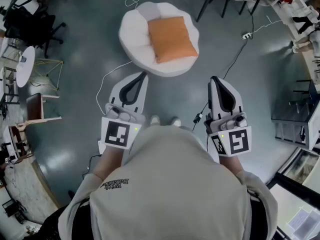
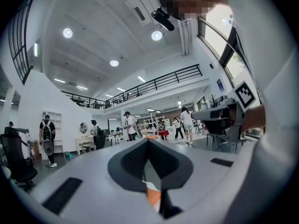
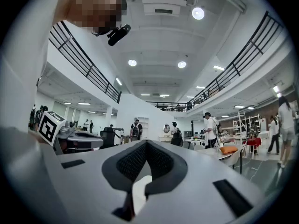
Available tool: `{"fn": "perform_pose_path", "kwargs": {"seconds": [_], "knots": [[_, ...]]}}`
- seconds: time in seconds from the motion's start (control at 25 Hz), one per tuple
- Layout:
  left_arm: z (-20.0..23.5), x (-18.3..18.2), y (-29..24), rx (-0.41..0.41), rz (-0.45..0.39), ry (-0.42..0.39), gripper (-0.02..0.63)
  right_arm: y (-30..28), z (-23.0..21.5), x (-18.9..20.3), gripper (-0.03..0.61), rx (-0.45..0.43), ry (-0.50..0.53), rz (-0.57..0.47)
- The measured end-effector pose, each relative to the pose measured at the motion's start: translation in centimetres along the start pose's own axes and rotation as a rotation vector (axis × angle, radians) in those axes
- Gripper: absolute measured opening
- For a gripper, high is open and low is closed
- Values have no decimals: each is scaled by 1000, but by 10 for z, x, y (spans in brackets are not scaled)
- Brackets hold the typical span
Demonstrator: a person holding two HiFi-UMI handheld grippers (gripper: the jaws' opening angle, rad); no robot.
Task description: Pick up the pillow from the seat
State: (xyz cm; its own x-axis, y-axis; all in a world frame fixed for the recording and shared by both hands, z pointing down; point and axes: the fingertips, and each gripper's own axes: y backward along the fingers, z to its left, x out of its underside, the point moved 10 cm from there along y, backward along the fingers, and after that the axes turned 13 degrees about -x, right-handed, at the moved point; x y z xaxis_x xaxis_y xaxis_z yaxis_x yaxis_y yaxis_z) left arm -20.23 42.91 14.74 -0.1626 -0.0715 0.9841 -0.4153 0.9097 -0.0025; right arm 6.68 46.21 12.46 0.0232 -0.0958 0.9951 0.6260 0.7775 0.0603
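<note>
Head view, from the left: the left gripper is held out level in front of the person's body, its two pale grey jaws pressed together into a narrow point with nothing between them. A cube with black-and-white square markers sits at its rear, just above the beige sleeve. In the left gripper view the same jaws meet at their tips. Their dark inner pads are ribbed and frame a teardrop-shaped hollow, and no object is caught in it.

Ahead of the two grippers and between their lines stands the seat, a round, white, puffy stool with soft lobed edges, on a glossy grey floor. The pillow lies flat on top of it, towards its right half. It is orange, roughly rectangular, smooth-covered and plump. Neither gripper touches the pillow or the seat.

To the right, the right gripper is held level and parallel to the left one, clenched and empty. The right gripper view shows its jaws closed tip to tip, their pads finely textured, with the orange pillow small and well off to the right.
</note>
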Motion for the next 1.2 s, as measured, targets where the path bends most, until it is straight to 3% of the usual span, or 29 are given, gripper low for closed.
{"fn": "perform_pose_path", "kwargs": {"seconds": [1.2], "knots": [[-75,-7,-12,-76,15,-42,8,55,-57,19,8,-24,-46,-73]]}}
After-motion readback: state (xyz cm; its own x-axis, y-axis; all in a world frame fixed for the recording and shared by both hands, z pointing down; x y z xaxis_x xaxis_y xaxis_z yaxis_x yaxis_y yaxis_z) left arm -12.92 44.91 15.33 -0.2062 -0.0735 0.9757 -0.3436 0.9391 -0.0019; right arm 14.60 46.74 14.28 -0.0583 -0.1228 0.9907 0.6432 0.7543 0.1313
